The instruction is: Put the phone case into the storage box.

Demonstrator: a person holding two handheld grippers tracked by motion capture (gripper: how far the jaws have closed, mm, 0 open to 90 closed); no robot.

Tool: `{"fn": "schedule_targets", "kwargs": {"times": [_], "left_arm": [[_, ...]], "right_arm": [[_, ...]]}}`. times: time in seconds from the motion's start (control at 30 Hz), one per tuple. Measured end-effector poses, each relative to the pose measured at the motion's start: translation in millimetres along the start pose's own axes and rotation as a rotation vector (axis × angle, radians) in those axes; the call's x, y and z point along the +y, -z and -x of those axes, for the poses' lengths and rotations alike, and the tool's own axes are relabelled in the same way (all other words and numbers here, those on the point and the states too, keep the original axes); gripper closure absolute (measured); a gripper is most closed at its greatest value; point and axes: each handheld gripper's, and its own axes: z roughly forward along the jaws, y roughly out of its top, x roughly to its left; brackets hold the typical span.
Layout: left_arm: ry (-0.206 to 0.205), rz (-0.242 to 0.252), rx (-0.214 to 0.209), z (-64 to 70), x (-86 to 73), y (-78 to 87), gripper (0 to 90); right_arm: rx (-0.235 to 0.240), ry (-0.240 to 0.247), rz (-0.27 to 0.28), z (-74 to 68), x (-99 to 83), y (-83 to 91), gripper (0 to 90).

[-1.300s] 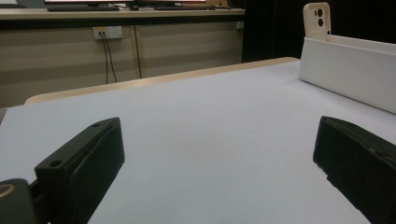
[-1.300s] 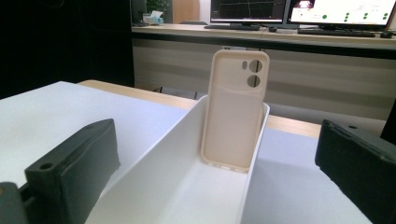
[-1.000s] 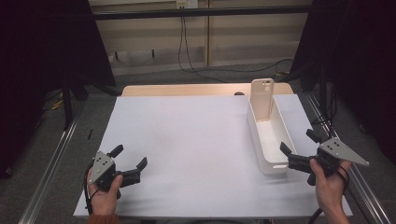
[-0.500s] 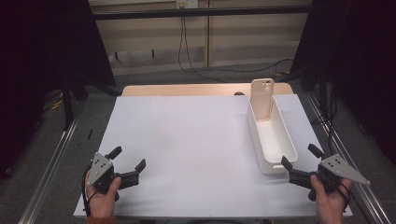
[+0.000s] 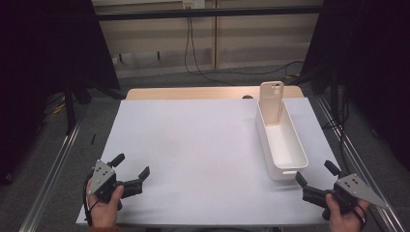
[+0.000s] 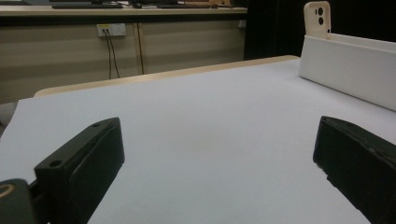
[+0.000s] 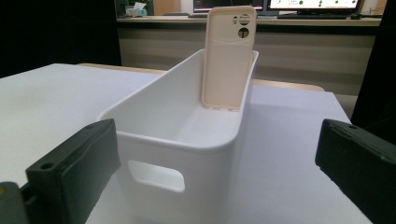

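1. White bin (image 5: pixel 282 145): long, narrow, open-topped plastic tub with rounded corners, thin rolled rim and smooth matte walls. It lies lengthwise on the right half of the table, roughly 3 o'clock from the sheet's centre, long axis running 12 to 6.
2. In the right gripper view the bin's near end wall (image 7: pixel 177 172) has a slot-shaped handle cutout with rounded ends. The interior is plain white.
3. Phone case (image 5: pixel 270 102): pale cream, rectangular with rounded corners, and a camera opening at its top. It stands upright at the bin's far end, 12 o'clock, leaning against the far wall, and its top rises well above the rim.
4. In the right gripper view the case (image 7: pixel 229 56) shows a raised border and two round holes in the upper corner; its lower edge sits down inside the bin.
5. In the left gripper view the bin's long side wall (image 6: pixel 348 70) is at 2 o'clock, with the case's top (image 6: pixel 316 18) poking above it.
6. Right gripper (image 5: pixel 316 178): held in a hand at the table's 5 o'clock corner, jaws spread wide and holding nothing, pointing toward the bin's near end, just short of it and not touching.
7. Left gripper (image 5: pixel 129 165): held at the 7 o'clock corner, jaws spread apart with nothing between them, over the white sheet (image 5: pixel 193 145), well apart from the bin.
8. The sheet covers most of the wooden table (image 5: pixel 193 93), whose edge shows at 12 o'clock.
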Motion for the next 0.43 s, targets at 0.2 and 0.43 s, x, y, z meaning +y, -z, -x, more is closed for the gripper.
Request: {"fn": "schedule_targets", "kwargs": {"times": [0.2,0.43], "left_arm": [[0.007,0.001,-0.007,0.7,0.9,-3.4,2.2],[0.014,0.002,-0.007,1.9,0.8,-4.7,2.2]], "right_arm": [[-0.002,-0.018,-0.003,2.5,-3.9,-2.4,0.0],[-0.004,-0.04,0.009,5.2,-4.6,-2.1,0.0]]}}
